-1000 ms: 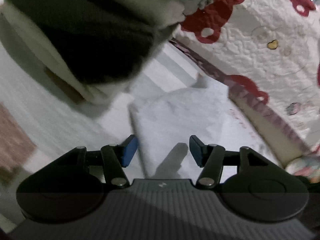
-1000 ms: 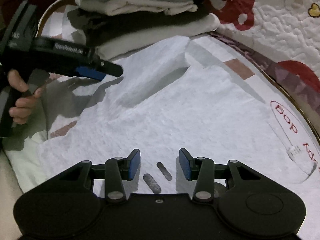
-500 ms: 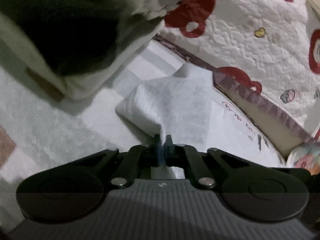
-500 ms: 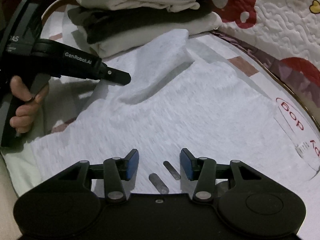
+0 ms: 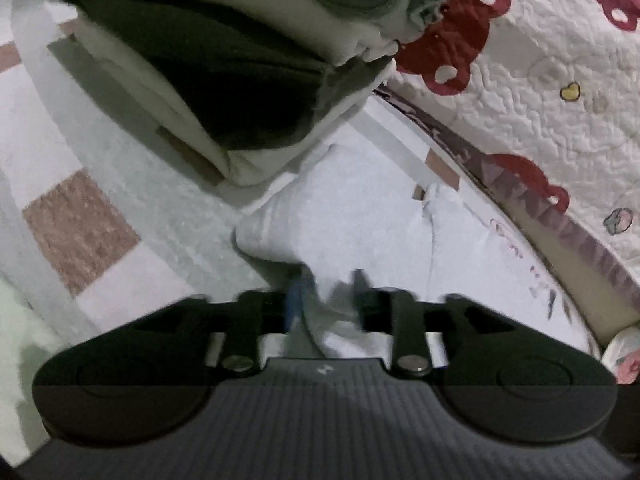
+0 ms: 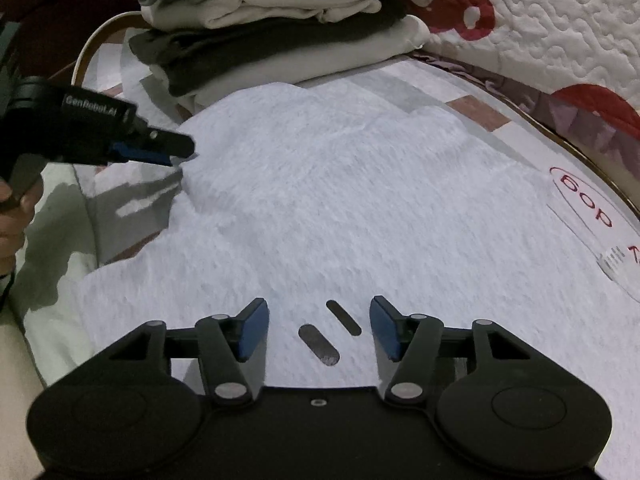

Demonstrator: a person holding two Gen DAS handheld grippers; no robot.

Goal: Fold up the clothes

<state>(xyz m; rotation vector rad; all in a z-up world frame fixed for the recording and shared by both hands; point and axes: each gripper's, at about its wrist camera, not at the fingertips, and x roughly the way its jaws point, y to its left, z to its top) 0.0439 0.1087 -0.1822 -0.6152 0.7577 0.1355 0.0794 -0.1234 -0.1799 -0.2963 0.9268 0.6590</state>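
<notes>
Spreading wider, the right gripper [image 6: 318,330] hovers with empty jaws over the white fuzzy-knit garment [image 6: 360,200] lying flat on the pale patchwork quilt [image 5: 80,232]. At the garment's left edge the left gripper [image 5: 326,300] is opening too, a fold of white fabric between its fingers, the blurred picture not showing contact. Beyond stands a stack of folded grey and cream clothes [image 6: 272,28], then a white quilted blanket with red bears [image 6: 560,32]
</notes>
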